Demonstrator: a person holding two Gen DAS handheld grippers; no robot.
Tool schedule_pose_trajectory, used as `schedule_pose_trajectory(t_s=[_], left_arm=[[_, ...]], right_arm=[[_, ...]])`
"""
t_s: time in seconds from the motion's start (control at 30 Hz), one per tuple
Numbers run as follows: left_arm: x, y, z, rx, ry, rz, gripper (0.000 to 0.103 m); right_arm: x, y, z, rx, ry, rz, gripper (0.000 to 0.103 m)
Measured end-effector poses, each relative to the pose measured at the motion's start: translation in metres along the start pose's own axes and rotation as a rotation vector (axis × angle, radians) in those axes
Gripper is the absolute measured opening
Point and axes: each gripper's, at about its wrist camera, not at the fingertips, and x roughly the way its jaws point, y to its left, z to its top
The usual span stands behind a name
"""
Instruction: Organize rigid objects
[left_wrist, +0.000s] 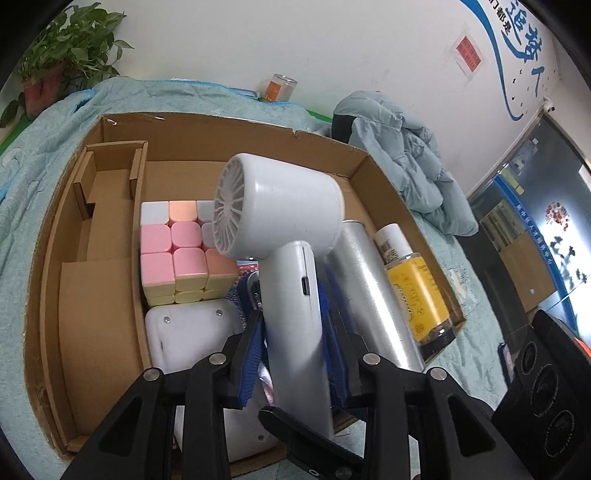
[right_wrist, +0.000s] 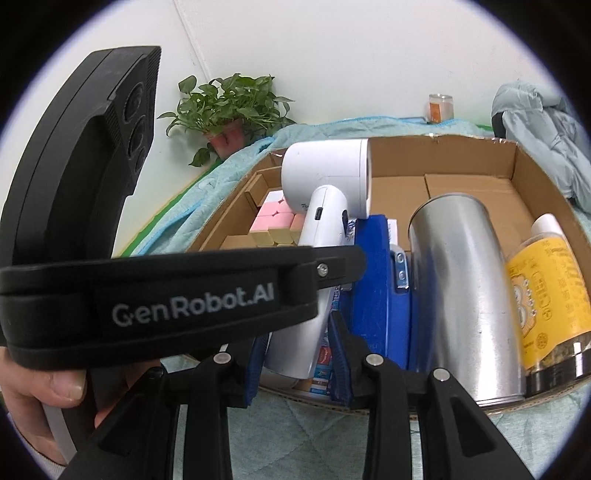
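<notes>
A white handheld fan (left_wrist: 280, 214) stands over the cardboard box (left_wrist: 236, 133). My left gripper (left_wrist: 295, 332) is shut on its handle, holding the fan upright above the box's contents. In the right wrist view the fan (right_wrist: 325, 173) shows with the left gripper's black body (right_wrist: 147, 295) crossing in front. My right gripper (right_wrist: 297, 354) hangs at the box's near edge, its blue pads either side of the fan's handle end; whether they touch it I cannot tell. In the box lie a pastel cube (left_wrist: 177, 251), a silver can (left_wrist: 369, 280), a yellow-labelled bottle (left_wrist: 417, 291) and a white device (left_wrist: 192, 332).
A blue box (right_wrist: 376, 288) lies between fan and can. A narrow cardboard divider compartment (left_wrist: 107, 206) fills the box's left side. The box sits on a light blue quilt (left_wrist: 33, 206). A potted plant (left_wrist: 62, 55), a glass jar (left_wrist: 280, 86) and a blue jacket (left_wrist: 406, 155) stand around it.
</notes>
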Motion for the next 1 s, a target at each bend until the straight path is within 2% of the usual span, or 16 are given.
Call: schedule_pose_trajectory(t_s=[0.07,0.17,0.2,0.23,0.27,0.37,0.47,0.57,0.67,0.73,0.83,1.0], left_arm=[[-0.004,-0.003,-0.004,0.012,-0.025,0.022,0.034],[-0.016,-0.004,-0.011,0.028,-0.078,0.054,0.051],[-0.023,-0.006,-0.016,0.036,-0.106,0.070,0.062],[-0.032,-0.009,-0.021,0.047,-0.144,0.095,0.072],[-0.039,-0.011,-0.026,0.055,-0.168,0.110,0.075],[-0.063,-0.023,-0.047,0.100,-0.256,0.168,0.087],[-0.086,-0.039,-0.072,0.149,-0.354,0.256,0.102],[-0.105,-0.060,-0.098,0.196,-0.448,0.324,0.102],[-0.113,-0.081,-0.119,0.217,-0.489,0.379,0.102],[-0.120,-0.090,-0.132,0.210,-0.512,0.407,0.102],[-0.128,-0.101,-0.147,0.195,-0.521,0.391,0.101],[-0.135,-0.111,-0.160,0.155,-0.528,0.376,0.101]], right_arm=[[-0.001,-0.001,-0.002,0.000,-0.009,-0.019,0.036],[-0.008,-0.003,-0.010,-0.008,-0.034,0.018,0.047],[-0.012,-0.002,-0.013,-0.015,-0.048,0.013,0.064],[-0.018,0.000,-0.018,-0.022,-0.070,-0.004,0.073],[-0.025,0.000,-0.023,-0.024,-0.102,-0.015,0.079],[-0.046,-0.001,-0.041,-0.044,-0.158,-0.011,0.081],[-0.069,-0.004,-0.060,-0.059,-0.218,-0.097,0.083],[-0.086,-0.009,-0.077,-0.065,-0.235,-0.162,0.083],[-0.095,-0.013,-0.086,-0.071,-0.219,-0.217,0.083],[-0.102,-0.018,-0.091,-0.058,-0.221,-0.223,0.083],[-0.114,-0.024,-0.094,-0.038,-0.239,-0.248,0.083],[-0.127,-0.028,-0.094,-0.014,-0.232,-0.238,0.083]])
